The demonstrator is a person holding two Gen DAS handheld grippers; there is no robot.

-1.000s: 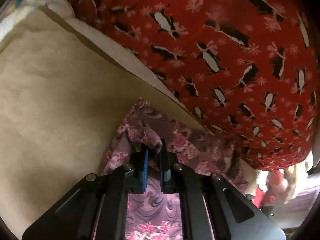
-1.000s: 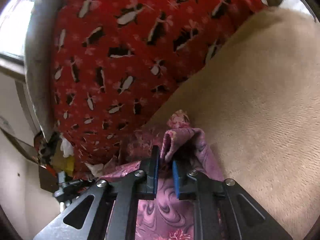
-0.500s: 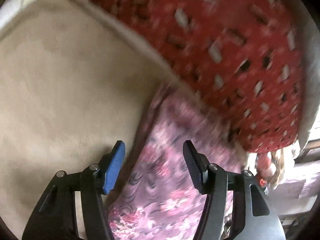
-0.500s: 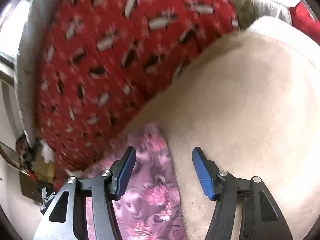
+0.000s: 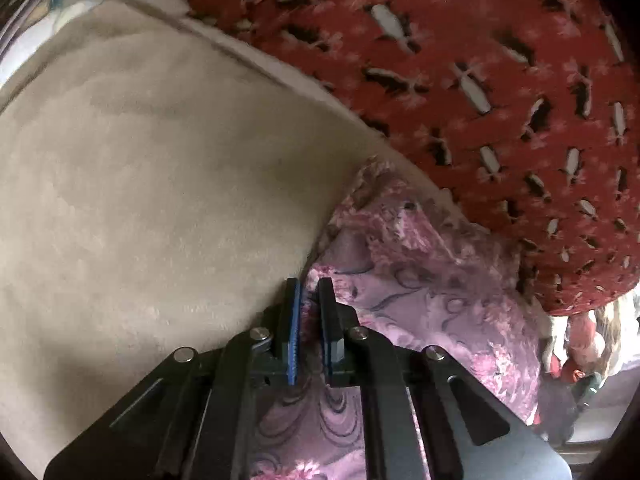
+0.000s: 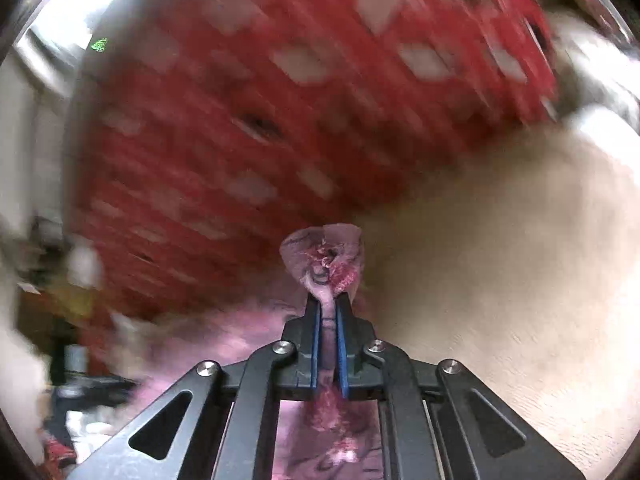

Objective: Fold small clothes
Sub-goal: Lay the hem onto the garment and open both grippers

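Close up, two wrist views over a beige fleece blanket [image 5: 152, 184], w/ a pink-purple floral garment [image 5: 432, 288] lying on it.

Left wrist view: left gripper [image 5: 308, 286] points steeply down, jaws clamped on the garment's edge where it meets the blanket; a sliver of pink cloth shows between the blue pads [image 5: 295, 328]. Rest of the garment spreads to the right of the gripper, rumpled, & continues under the gripper body toward the bottom of the frame. Beyond it, a large red fabric w/ black-and-white penguin-like print [image 5: 480, 64] fills the top & right, overlapping the blanket's far edge. Small blurry clutter at far right, can't tell what.

Right wrist view: heavy motion blur on the background. Right gripper [image 6: 326, 300] is closed on a pinched fold of the same garment; a small tuft of cloth pokes up past the fingertips. More pink cloth trails below & to the left. Beige blanket to the right, red print fabric across the top. Bright window-like area at upper left.
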